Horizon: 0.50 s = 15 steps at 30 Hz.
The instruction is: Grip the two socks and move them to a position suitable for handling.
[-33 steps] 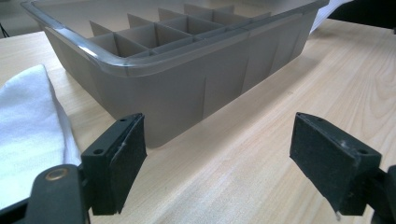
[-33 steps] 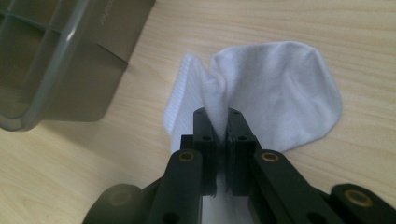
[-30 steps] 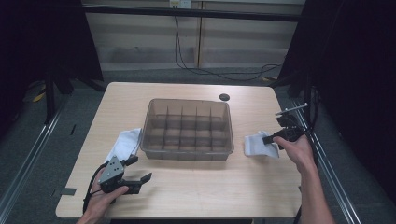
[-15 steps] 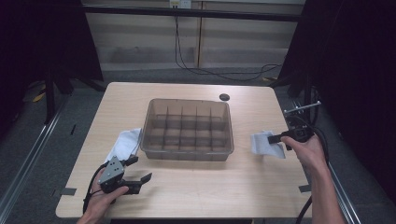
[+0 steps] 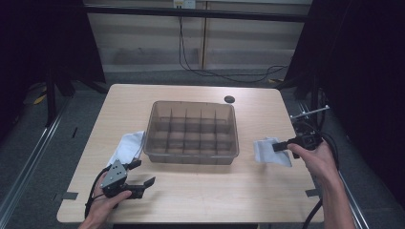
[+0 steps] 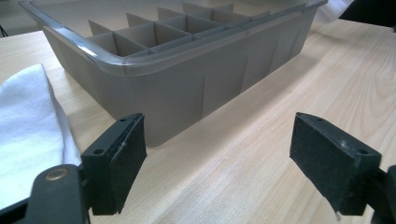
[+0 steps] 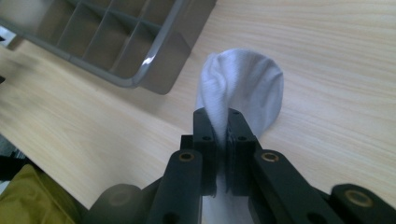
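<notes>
You've got two white cloths and one grey divided bin (image 5: 193, 130) on a light wood counter (image 5: 200, 186), dark room around it, cables on the floor behind. Your right tool (image 5: 278, 146) is clamped tight on one cloth (image 5: 268, 151), just right of the bin. Your left tool (image 5: 139, 174) sits wide apart, holding nothing, with the other cloth (image 5: 128, 145) just beyond it, beside the bin's left wall.

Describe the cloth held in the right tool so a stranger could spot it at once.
Find the grey divided bin mid-table, then look to its right. The white cloth there is pinched in the right tool, whereas the other white cloth, left of the bin, lies loose on the table.
</notes>
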Available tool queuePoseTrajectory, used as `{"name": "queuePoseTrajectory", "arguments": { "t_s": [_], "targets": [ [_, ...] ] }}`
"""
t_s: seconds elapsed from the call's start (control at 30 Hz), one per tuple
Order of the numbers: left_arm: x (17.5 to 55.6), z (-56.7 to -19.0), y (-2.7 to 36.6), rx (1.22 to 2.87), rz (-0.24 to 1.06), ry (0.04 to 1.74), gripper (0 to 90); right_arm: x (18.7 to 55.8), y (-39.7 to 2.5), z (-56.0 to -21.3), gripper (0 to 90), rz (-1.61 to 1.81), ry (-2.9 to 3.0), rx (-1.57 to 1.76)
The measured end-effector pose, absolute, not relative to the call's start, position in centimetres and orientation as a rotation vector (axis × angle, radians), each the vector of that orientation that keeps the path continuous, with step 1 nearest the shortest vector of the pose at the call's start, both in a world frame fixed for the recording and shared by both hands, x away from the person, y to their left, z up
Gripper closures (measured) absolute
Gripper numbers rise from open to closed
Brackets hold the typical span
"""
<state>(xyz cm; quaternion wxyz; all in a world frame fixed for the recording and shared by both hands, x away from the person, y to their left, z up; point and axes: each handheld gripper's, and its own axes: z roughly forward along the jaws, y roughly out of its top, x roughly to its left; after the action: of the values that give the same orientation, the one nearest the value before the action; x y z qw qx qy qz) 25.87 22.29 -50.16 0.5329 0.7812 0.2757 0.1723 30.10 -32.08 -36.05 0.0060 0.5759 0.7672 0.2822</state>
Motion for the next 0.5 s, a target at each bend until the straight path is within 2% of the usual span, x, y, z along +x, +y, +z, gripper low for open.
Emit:
{"name": "queuePoseTrajectory", "arguments": {
  "t_s": [0.5],
  "targets": [
    [25.9, -50.2, 22.3, 1.865, 0.412, 0.655, 18.2, 26.7, -28.6, -34.7, 84.9, 0.899, 2.523, 1.681]
  ]
}}
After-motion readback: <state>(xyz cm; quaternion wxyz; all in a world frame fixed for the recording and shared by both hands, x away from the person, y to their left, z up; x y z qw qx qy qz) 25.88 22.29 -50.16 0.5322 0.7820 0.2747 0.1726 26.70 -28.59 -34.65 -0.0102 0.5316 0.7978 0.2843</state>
